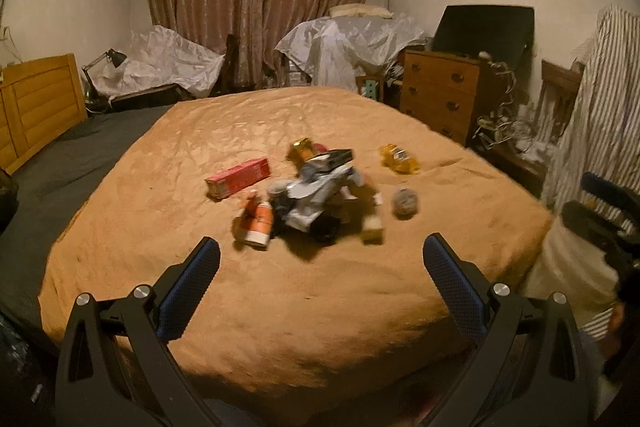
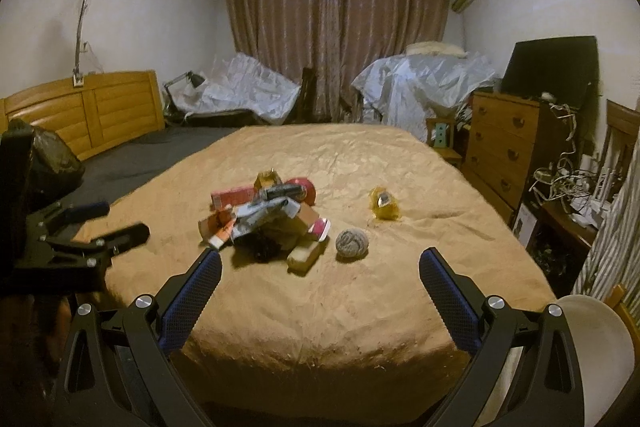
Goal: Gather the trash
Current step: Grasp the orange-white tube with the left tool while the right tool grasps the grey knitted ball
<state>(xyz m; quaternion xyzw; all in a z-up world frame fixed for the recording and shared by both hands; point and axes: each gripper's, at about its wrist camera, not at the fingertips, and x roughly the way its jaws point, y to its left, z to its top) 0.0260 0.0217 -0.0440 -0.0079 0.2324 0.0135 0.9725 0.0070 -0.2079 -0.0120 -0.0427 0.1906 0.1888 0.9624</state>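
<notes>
On bed (image 2: 360, 307): trash pile (image 2: 264, 219) ahead of both grippers (image 2: 320, 267), jaws spread, empty.

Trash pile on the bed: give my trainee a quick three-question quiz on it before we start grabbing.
1. True or false: the left gripper is shut on the red box.
2. Which lies apart from the pile, toward the dresser? A) yellow wrapper B) black bag
3. What round grey item sits nearest the right gripper?

Key: 1 false; 2 A; 3 the crumpled grey ball.
</notes>
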